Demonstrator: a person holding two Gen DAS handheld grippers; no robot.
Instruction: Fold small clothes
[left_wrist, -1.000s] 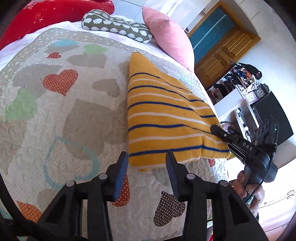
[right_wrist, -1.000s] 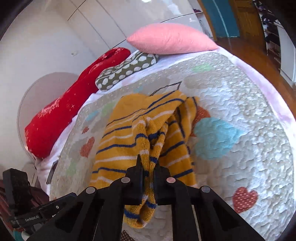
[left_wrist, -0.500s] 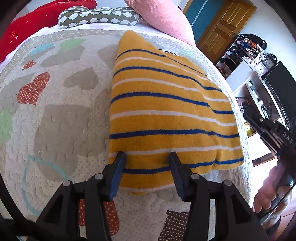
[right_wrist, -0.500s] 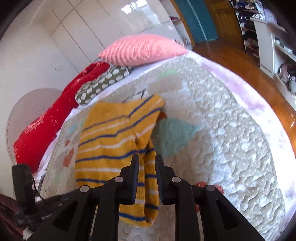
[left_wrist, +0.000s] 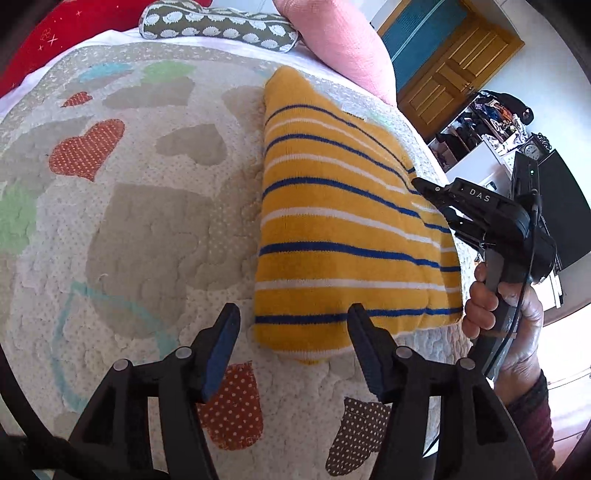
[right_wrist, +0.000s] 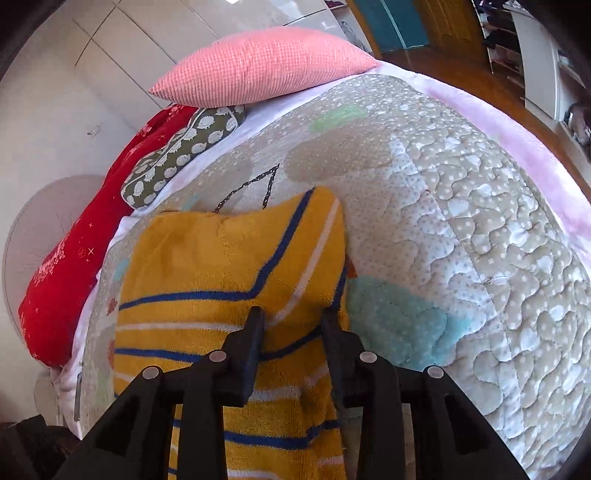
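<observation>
The left tool (left_wrist: 291, 328) is spread wide, its blue-padded fingers (left_wrist: 221, 343) held apart with nothing between them; it hovers over the quilt (left_wrist: 147, 229) at the near short edge of the folded yellow striped sweater (left_wrist: 343, 229), and whether the fingertips touch the knit cannot be told. The sweater lies flat on the bed's quilt, toward the bed's right side, its far narrow end reaching toward the pink pillow (left_wrist: 343, 40) at the head of the bed, where a patterned bolster (left_wrist: 218, 26) and a red cushion (left_wrist: 74, 33) also lie. The right tool (right_wrist: 293, 317) sits over the sweater's right edge, its fingers (right_wrist: 253, 332) parted a moderate way with a hump of the striped knit (right_wrist: 229, 295) rising between them; the pads flank the fabric, but a firm pinch is not visible. From the left wrist view the right tool (left_wrist: 439, 201) is seen from the side, held by the person's hand (left_wrist: 513, 328), its tip over the sweater's right edge.
</observation>
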